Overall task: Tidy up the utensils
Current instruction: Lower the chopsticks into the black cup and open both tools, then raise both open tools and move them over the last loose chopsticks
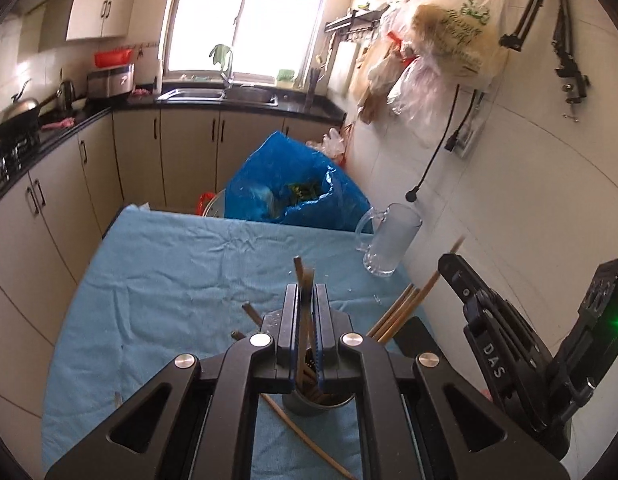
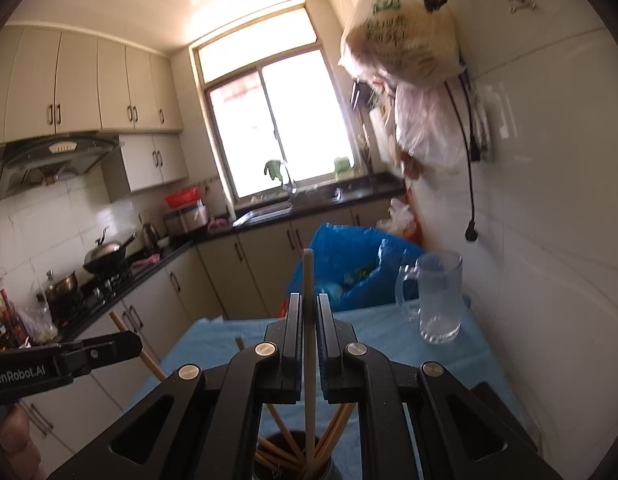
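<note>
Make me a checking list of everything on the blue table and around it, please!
Surface: table under a wrinkled light blue cloth.
Job's things: dark round metal holder with wooden chopsticks standing in it; one loose wooden chopstick lying on the cloth beside it.
Clutter: clear glass mug with a handle at the far right edge; crumpled blue plastic bag beyond the table.
Grippers: left gripper shut on a dark brown chopstick; right gripper shut on a pale wooden chopstick.
Cables: black cord with plug hanging down the white wall.
Surroundings: kitchen window, sink, cabinets, wok on the stove, hanging plastic bags.
</note>
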A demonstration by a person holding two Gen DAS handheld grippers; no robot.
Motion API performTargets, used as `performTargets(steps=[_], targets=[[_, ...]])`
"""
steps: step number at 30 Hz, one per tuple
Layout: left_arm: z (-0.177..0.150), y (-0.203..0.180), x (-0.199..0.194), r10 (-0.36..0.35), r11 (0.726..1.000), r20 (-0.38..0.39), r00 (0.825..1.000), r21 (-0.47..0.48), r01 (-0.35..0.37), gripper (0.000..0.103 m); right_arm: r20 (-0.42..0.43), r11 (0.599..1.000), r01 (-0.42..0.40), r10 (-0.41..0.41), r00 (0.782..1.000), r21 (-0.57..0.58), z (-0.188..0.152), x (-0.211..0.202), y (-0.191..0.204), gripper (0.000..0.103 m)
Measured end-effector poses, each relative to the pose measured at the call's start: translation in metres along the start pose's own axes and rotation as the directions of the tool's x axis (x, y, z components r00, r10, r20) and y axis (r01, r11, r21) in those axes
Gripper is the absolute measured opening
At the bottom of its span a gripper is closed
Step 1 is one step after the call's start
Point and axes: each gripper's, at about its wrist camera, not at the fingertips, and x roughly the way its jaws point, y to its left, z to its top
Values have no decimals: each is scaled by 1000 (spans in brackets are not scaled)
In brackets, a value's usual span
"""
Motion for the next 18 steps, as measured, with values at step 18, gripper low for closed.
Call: performTargets(steps=[18], targets=[[-32,40,-43,72,997,30,997,-32,-71,32,10,998,-55,55,998,-20,-6,-54,6,24]])
